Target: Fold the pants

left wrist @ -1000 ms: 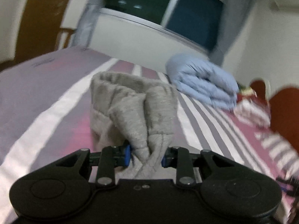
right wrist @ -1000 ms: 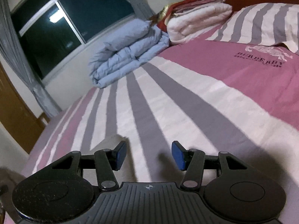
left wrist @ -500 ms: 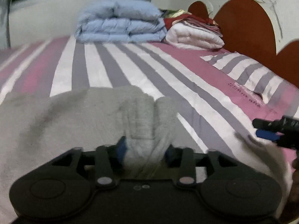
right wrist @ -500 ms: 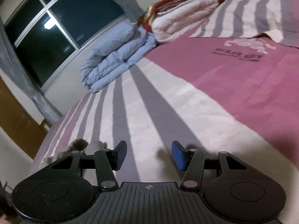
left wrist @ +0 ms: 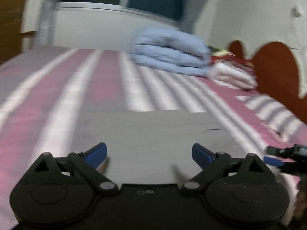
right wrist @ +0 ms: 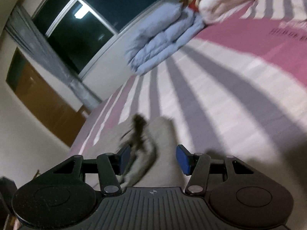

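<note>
The grey pants point(left wrist: 149, 132) lie flat on the striped bed in front of my left gripper point(left wrist: 149, 153), which is wide open and empty just above the near edge of the cloth. In the right wrist view the grey pants point(right wrist: 163, 134) lie between and ahead of my right gripper point(right wrist: 153, 158), which is open and empty. A dark blurred shape point(right wrist: 139, 128), seemingly the other gripper, hangs over the cloth there. My right gripper's blue tip also shows at the left wrist view's right edge point(left wrist: 276, 160).
The bed has a pink, white and grey striped sheet point(left wrist: 57, 95). A folded light-blue duvet point(left wrist: 170, 57) and white folded bedding point(left wrist: 230, 74) lie at the far end by the red-brown headboard point(left wrist: 276, 67). A striped pillow point(left wrist: 272, 111) lies at right. A window point(right wrist: 92, 19) and wooden door point(right wrist: 44, 99) stand beyond.
My left gripper has opened and let go of the bunched grey pants, which now lie flat on the bed. The right gripper has swung over the cloth's edge.
</note>
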Available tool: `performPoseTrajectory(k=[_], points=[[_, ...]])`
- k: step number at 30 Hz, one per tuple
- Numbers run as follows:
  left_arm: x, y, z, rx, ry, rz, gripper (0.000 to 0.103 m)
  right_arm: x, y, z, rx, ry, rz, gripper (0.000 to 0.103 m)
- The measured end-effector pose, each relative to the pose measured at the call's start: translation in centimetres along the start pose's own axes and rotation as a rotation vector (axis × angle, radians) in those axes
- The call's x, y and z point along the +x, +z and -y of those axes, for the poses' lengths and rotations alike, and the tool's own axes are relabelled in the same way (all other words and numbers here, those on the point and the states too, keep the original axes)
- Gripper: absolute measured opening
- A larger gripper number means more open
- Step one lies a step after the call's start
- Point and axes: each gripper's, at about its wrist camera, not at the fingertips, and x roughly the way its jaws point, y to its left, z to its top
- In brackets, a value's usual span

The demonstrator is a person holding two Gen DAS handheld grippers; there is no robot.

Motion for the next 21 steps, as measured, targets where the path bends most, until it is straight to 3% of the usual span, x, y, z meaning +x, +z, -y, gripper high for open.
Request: performPoseTrajectory(k=[5,7,8,9,13,14,15,16,17,21], points=[[-3.5,-2.6,-8.7,-0.118,0.170,-0.002,0.093,4.0,-1.8,-1.8,0.074,0.012,-0.054,0.054],[-3.9,-3.7,-10.6,-0.174,0.193,-0.018,0.093,5.6,-2.2,-2.1,0.102,0.015,-0.077,0.059],[-3.9,-4.2,-11.4,-0.193,0.196,-0.019,0.093,6.3,-2.4,-2.0,0.123,0.019,-0.088,0.071],[-4.0,-4.6,-11.8,-0.206,0.199,-0.017,0.093,7.1,-2.5,-2.1,0.136,0.011,-0.096,0.074],[-4.3,-7.3,-13.3,-0.257,0.177,0.007,0.093,9.0,-2.3,-2.7,0.140,-0.053,-0.087,0.077],[-4.3,-7.6,-13.3,-0.257,0.173,0.018,0.093,9.4,-2.1,-3.0,0.133,-0.075,-0.093,0.075],[-4.1,-7.8,-13.3,-0.252,0.172,0.024,0.094,9.8,-1.9,-3.5,0.113,-0.088,-0.097,0.061],[-4.0,-7.7,-13.3,-0.246,0.170,0.020,0.096,10.0,-1.8,-4.1,0.086,-0.071,-0.098,0.039],[-3.9,-7.6,-13.1,-0.243,0.167,0.019,0.096,9.9,-1.6,-4.6,0.072,-0.063,-0.096,0.033],[-3.9,-8.0,-13.4,-0.249,0.150,0.025,0.097,6.7,-1.1,-5.8,0.065,0.009,0.012,0.032]])
